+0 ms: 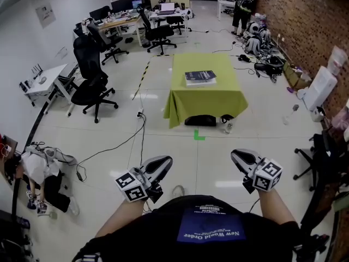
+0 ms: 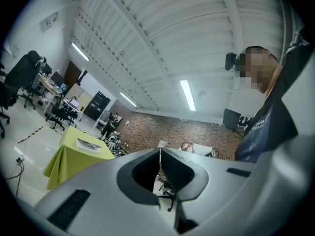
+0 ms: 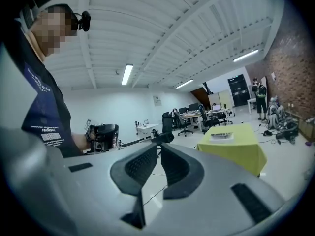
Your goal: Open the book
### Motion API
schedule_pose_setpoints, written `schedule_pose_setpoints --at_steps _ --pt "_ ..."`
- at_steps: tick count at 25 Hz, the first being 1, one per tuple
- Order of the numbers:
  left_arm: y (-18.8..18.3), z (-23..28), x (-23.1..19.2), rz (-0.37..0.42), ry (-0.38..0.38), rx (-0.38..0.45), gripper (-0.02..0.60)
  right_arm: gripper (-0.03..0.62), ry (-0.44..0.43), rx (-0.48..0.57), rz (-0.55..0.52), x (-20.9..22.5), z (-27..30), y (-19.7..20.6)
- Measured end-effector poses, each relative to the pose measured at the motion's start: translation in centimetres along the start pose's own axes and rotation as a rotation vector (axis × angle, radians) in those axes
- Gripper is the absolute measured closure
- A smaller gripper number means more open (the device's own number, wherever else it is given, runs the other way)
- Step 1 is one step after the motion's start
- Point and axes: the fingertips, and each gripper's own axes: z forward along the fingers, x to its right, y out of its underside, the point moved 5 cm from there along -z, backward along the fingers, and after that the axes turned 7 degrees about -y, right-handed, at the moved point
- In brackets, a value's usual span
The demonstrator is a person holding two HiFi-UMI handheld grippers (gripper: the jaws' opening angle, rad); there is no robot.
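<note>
Shirt print (image 1: 210, 234) seemingly reads "New World Order"; left tongs (image 1: 164, 161) and right tongs (image 1: 236, 155) pinched together, empty.

Closed book (image 1: 200, 77) on yellow-green table (image 1: 210, 98)

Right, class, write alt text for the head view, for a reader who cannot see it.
A closed book lies on a table draped in green cloth, well across the office floor from the person. At the bottom, the left tongs and right tongs are held out toward it, both shut and empty.
</note>
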Motion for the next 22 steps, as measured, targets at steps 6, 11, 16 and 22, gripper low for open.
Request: schedule_pose_setpoints --at_steps 6,11,16,22 --pt "-3.6 3.2 -11.7 0.022 0.057 -0.016 0.566 0.579 0.059 0.001 -0.016 6.1 9.1 -1.9" --pt "-8.8 5.7 -22.2 0.050 0.123 -0.095 0.566 0.579 0.127 0.054 0.017 10.9 18.2 -5.3" --pt "-12.7 9.1 -30.5 0.097 0.141 -0.153 0.566 0.579 0.151 0.082 0.021 15.8 24.8 -8.2" --pt "-13.4 15.5 -36.1 0.079 0.169 -0.173 0.566 0.579 0.160 0.063 0.048 22.8 28.2 -8.9"
